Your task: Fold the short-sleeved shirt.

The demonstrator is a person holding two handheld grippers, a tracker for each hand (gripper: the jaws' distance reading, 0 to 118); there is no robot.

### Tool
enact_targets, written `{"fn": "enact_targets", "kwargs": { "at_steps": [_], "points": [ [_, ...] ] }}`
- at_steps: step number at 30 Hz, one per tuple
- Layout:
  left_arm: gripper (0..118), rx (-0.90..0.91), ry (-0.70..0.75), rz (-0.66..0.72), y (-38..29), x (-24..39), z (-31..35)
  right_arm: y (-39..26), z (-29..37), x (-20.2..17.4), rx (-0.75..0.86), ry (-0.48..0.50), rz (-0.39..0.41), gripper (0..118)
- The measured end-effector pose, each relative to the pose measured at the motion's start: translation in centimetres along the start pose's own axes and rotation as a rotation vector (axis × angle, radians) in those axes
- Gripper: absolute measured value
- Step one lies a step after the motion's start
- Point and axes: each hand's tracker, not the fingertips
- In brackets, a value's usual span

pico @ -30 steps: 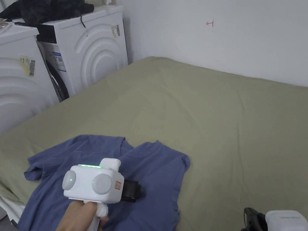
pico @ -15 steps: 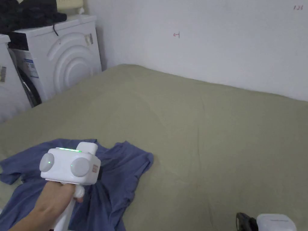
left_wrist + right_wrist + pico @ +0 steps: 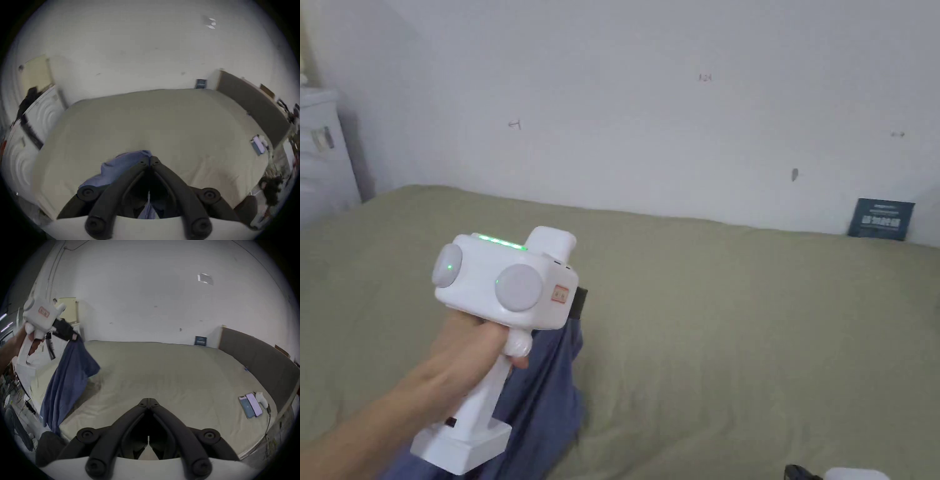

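Left gripper point(image 3: 73, 337) clamped on blue shirt point(image 3: 69, 378), now raised; shirt, flat on bed point(image 3: 737, 325) a second ago, hangs below it. Right gripper point(image 3: 148, 400) closed, empty, low beside. Next: spread flat before folding.

A wide bed point(image 3: 162, 378) with an olive-green sheet runs up to the white wall, with two phones point(image 3: 250, 404) lying side by side and a small white device point(image 3: 261, 398) just beside them near its right edge, and the lower part of the blue shirt point(image 3: 65, 386) draped over its left edge.
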Motion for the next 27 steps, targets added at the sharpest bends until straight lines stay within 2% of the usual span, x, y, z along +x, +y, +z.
{"fn": "enact_targets", "kwargs": {
  "at_steps": [6, 11, 14, 17, 22, 23, 26, 27],
  "points": [
    [0, 0.006, -0.239, -0.062, 3.8, 12.3, -5.2, -0.4, 0.3, 4.1, -0.009, -0.089, -0.041, 0],
    [0, -0.113, -0.366, -0.095, 1.8, 19.4, -12.1, -1.3, -0.8, 6.6, -0.048, -0.148, -0.071, 0],
    [0, -0.232, -0.383, -0.072, -1.6, 21.6, -16.9, -2.3, -2.0, 7.6, -0.087, -0.169, -0.090, 0],
    [0, -0.344, -0.336, -0.051, -5.1, 22.1, -20.8, -3.2, -3.3, 8.2, -0.124, -0.171, -0.110, 0],
    [0, -0.401, -0.298, 0.000, -8.4, 20.7, -23.6, -3.7, -4.7, 8.5, -0.153, -0.167, -0.113, 0],
    [6, -0.392, -0.315, 0.029, -8.5, 20.2, -23.5, -3.7, -4.8, 8.4, -0.155, -0.168, -0.115, 0],
    [92, -0.323, -0.348, 0.051, -8.5, 19.1, -21.5, -3.3, -4.6, 8.2, -0.147, -0.165, -0.113, 0],
    [106, -0.291, -0.358, 0.062, -8.5, 18.7, -20.1, -3.1, -4.4, 8.1, -0.142, -0.164, -0.110, 0]
  ]
}}
